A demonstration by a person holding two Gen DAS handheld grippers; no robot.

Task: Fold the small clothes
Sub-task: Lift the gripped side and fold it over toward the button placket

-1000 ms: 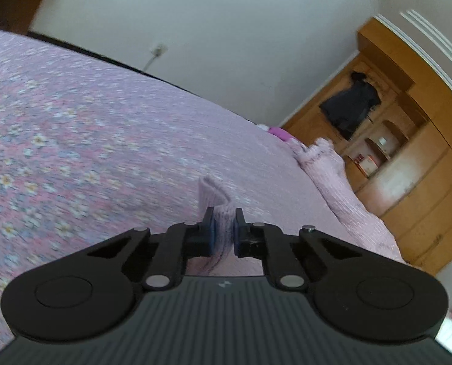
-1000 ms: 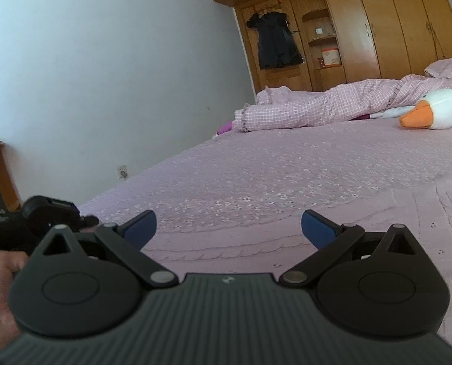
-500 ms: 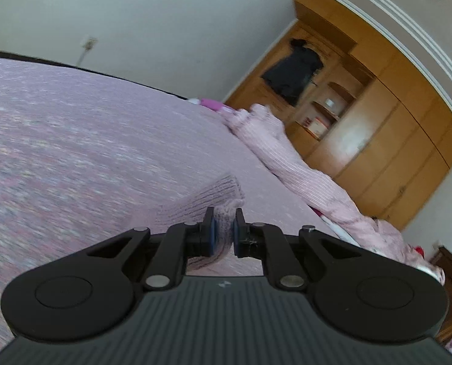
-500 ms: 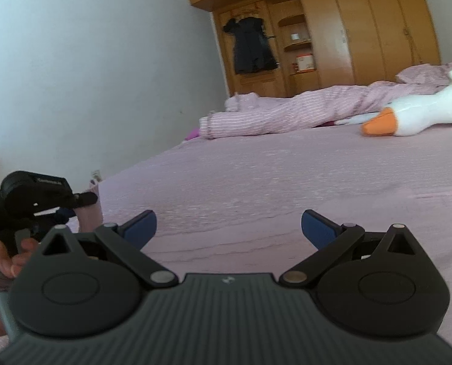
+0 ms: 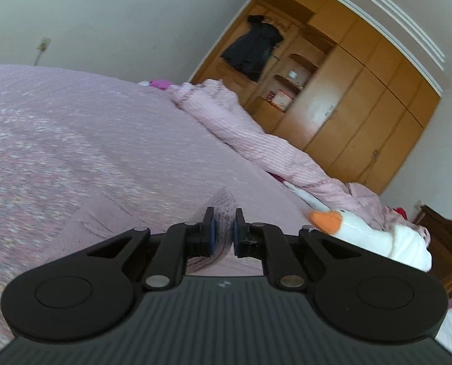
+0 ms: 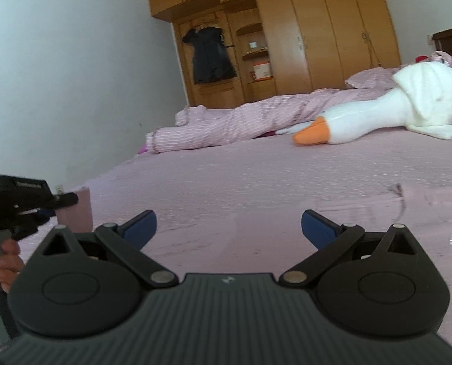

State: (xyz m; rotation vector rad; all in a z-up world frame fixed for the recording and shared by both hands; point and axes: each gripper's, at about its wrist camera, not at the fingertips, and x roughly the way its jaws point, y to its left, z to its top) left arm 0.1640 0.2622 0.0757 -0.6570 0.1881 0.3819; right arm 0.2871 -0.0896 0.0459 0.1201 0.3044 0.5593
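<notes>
Left wrist view: left gripper (image 5: 224,232) clamping pink knit garment (image 5: 222,210) between nearly closed jaws, cloth hanging just ahead of pads over bedspread (image 5: 104,140). Right gripper (image 6: 227,226) gaping wide, gripping nothing; garment (image 6: 78,213) showing far left of it. Judging cloth light, soft, floppy, likely sagging; free corner or hem looking best for second pinch. Writing on left tool body in right wrist view blurring, unreadable.
</notes>
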